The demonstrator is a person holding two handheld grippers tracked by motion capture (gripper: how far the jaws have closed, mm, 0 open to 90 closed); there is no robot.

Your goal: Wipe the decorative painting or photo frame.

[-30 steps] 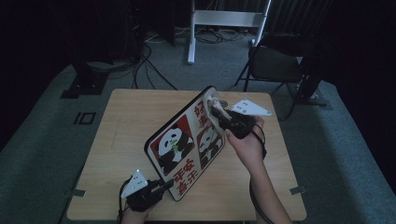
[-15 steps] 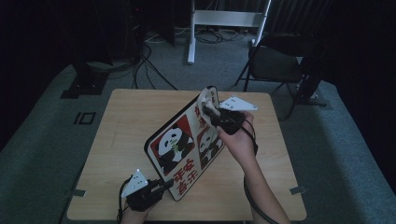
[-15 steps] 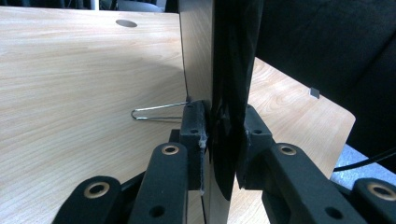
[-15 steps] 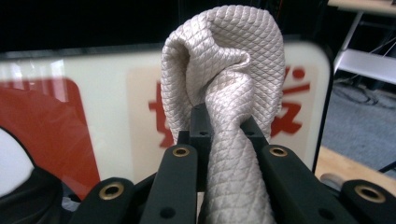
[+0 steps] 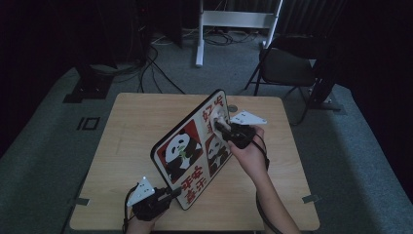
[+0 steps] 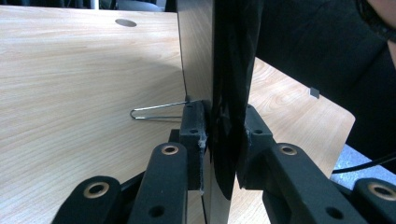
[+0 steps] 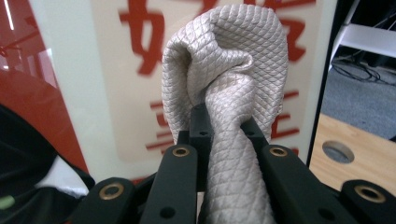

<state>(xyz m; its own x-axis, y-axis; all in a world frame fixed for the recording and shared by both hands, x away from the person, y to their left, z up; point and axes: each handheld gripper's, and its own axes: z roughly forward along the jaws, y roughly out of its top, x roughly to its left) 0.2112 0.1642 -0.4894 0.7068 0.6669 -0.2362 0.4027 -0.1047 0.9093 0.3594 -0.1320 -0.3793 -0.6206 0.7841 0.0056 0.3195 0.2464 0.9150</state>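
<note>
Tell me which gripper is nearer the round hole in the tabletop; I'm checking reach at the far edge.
Right. The right gripper, shut on a cream cloth against the panda board, is close beside the hole. The left gripper clamps the board's near corner, far from it.

The left matte black two-jaw gripper (image 5: 171,193) carries a pale grey three-cornered plate on top, and a thin black cable loops from its body. The right matte black two-jaw gripper (image 5: 219,126) bears the same kind of plate and cable. Each jaw is a chunky black link with brass-ringed pivot holes and smaller dark screw holes. The forearms are bare of sleeves.
</note>
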